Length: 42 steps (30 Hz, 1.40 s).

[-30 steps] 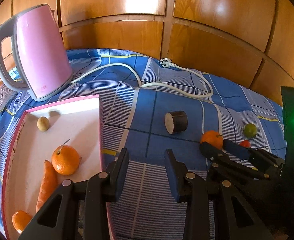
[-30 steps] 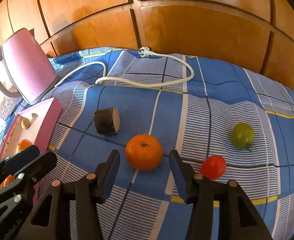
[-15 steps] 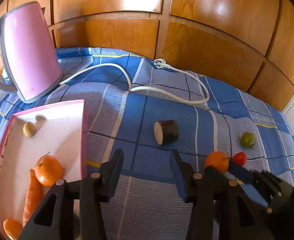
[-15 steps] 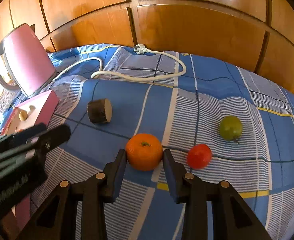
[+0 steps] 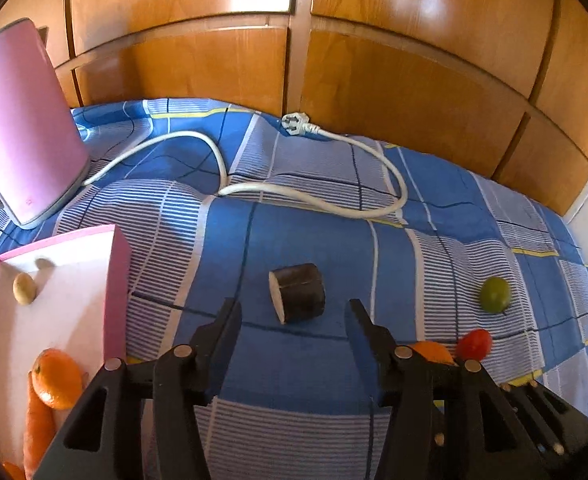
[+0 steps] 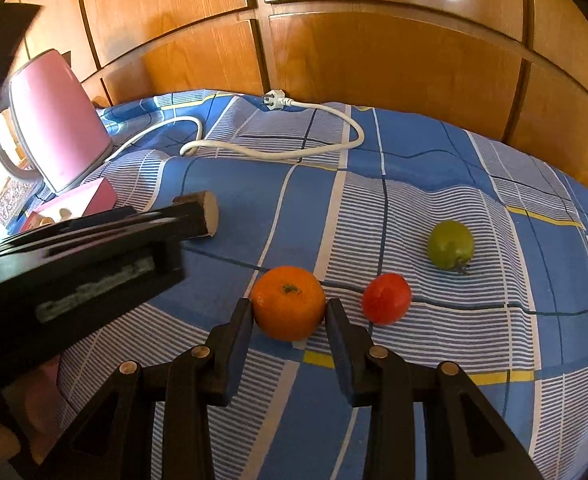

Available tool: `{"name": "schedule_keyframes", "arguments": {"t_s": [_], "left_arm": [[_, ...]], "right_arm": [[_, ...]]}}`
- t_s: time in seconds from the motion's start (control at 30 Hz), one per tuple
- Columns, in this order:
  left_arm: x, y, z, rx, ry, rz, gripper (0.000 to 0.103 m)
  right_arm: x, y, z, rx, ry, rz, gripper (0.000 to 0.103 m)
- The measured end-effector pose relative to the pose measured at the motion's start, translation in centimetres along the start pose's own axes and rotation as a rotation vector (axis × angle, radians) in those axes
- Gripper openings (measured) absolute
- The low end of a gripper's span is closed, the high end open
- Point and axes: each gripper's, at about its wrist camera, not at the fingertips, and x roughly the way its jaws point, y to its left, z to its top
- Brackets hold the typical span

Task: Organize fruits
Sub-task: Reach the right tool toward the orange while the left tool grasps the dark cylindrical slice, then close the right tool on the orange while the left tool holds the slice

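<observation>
Right gripper (image 6: 288, 306) is closed onto the orange (image 6: 288, 302) – both fingers touch its sides, and the orange sits on the blue checked cloth (image 6: 413, 184) covering the counter, toward the near edge. Cannot tell if it is lifted off the cloth. Red tomato (image 6: 386, 298) lies just beside the orange on its right; green tomato (image 6: 450, 244) is a bit farther back and to the right, apart from both.

Left gripper (image 5: 292, 314) is wide open, holding nothing, hovering over the cloth with the dark cut log piece (image 5: 297, 293) just ahead between its fingers, not touching.

Pink tray (image 5: 114, 280) sits at the left edge of the counter – inside it are a second orange (image 5: 56, 378), a carrot (image 5: 38, 428) touching that orange, and a small potato (image 5: 24, 288) near the tray's far corner. Pink kettle (image 5: 22, 128) stands at the far left corner behind the tray. White power cord (image 5: 313, 196) loops across the far side of the cloth, its plug near the wooden wall panels (image 5: 373, 60).
</observation>
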Motion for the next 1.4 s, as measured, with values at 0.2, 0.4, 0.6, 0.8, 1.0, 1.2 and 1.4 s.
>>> {"name": "schedule_keyframes", "arguments": {"t_s": [0.2, 0.4, 0.6, 0.8, 1.0, 1.2, 1.4], "left_arm": [[2.0, 0.0, 0.5, -0.012, 0.027, 0.009, 0.048], [2.7, 0.2, -0.3, -0.004, 0.048, -0.002, 0.026], [1.6, 0.3, -1.5, 0.018, 0.041, -0.008, 0.026], [0.4, 0.0, -3.0, 0.034, 0.042, -0.008, 0.026], [-1.1, -0.3, -4.9, 0.048, 0.039, -0.006, 0.026], [-2.6, -1.1, -6.9, 0.075, 0.034, -0.012, 0.026], [-4.3, -2.0, -9.1, 0.108, 0.025, -0.034, 0.026]], "right_arm": [[0.0, 0.0, 0.0, -0.004, -0.007, 0.001, 0.038], [0.0, 0.0, -0.1, -0.007, -0.008, 0.001, 0.038], [-0.4, -0.1, -0.4, -0.004, -0.001, 0.004, 0.038], [-1.1, -0.3, -1.3, 0.010, 0.013, 0.006, 0.037], [-1.9, -1.4, -2.7, 0.031, 0.032, -0.010, 0.036], [-3.3, -3.1, -4.4, 0.060, 0.041, -0.040, 0.035], [-4.8, -4.4, -6.0, 0.082, 0.040, -0.062, 0.035]]}}
